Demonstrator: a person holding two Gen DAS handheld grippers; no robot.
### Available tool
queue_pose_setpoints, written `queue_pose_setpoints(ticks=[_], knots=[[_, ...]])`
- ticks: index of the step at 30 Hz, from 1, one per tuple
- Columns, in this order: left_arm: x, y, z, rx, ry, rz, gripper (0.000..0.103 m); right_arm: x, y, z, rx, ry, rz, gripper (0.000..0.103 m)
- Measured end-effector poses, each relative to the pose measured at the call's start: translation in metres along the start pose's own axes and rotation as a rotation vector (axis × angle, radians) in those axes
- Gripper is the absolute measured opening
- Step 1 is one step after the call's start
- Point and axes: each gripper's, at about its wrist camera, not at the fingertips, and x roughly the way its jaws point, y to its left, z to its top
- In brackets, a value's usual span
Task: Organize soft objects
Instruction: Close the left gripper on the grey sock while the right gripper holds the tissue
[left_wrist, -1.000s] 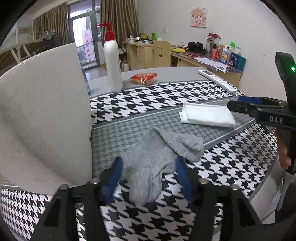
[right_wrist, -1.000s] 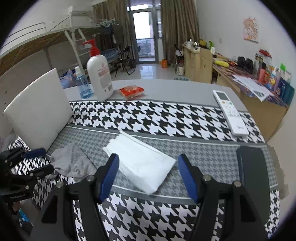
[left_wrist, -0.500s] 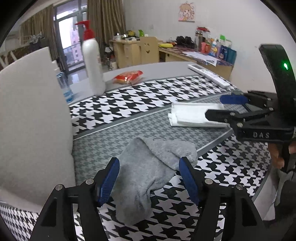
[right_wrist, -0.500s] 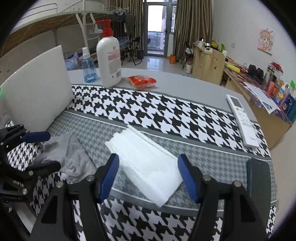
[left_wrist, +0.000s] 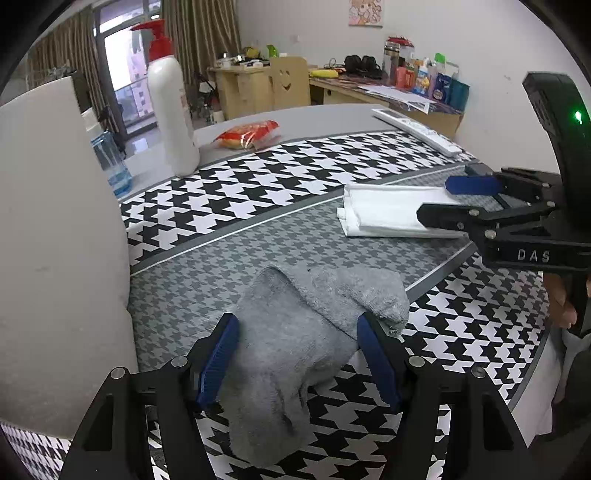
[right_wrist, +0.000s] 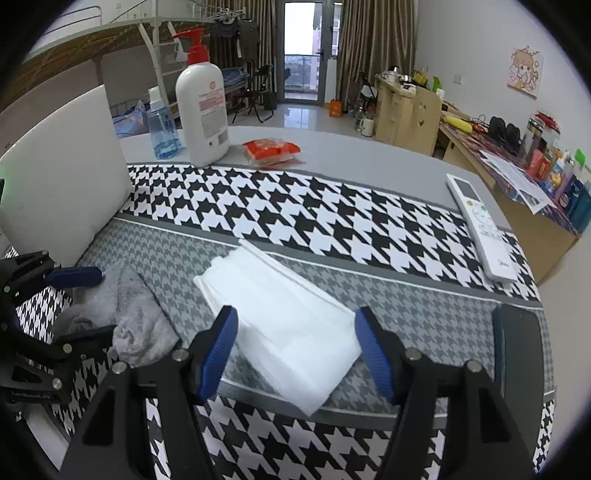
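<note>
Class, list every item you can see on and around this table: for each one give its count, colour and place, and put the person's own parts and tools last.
sock: 1, grey, crumpled on the near grey band of the table cloth
folded cloth: 1, white, flat on the grey band, apart from the sock
foam board: 1, white, standing at the table's left edge
pump bottle: 1, white with red pump, far side
small bottle: 1, clear blue, beside the pump bottle
snack packet: 1, red, far side
remote control: 1, white, right edge
dark flat object: 1, near right
left gripper: 1, black with blue pads, open astride the sock
right gripper: 1, same, open over the cloth
</note>
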Motion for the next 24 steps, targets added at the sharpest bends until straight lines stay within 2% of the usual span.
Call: queue_pose_setpoints(ticks=[6, 9, 11, 13, 16, 24], knots=[[0.004, -0.002, 0.001, 0.009, 0.005, -0.017, 0.063, 0.001, -0.006, -0.003, 0.023, 0.009, 0.001, 0.07], [0.003, -0.006, 0.002, 0.025, 0.001, -0.047, 0.048, 0.004, -0.005, -0.003, 0.021, 0.023, -0.003, 0.07], [0.004, -0.006, 0.004, 0.017, 0.004, -0.085, 0.026, 0.005, -0.004, -0.001, 0.017, 0.025, -0.005, 0.07], [0.003, -0.006, 0.005, 0.012, 0.005, -0.094, 0.015, 0.005, -0.002, 0.0, 0.008, 0.026, 0.001, 0.07], [0.002, -0.006, 0.005, 0.004, -0.014, -0.086, 0.012, 0.008, 0.004, 0.0, -0.012, 0.035, -0.001, 0.07], [-0.014, -0.004, 0.003, 0.003, -0.067, -0.084, 0.011, 0.015, 0.011, 0.0, -0.05, 0.058, -0.012, 0.07]])
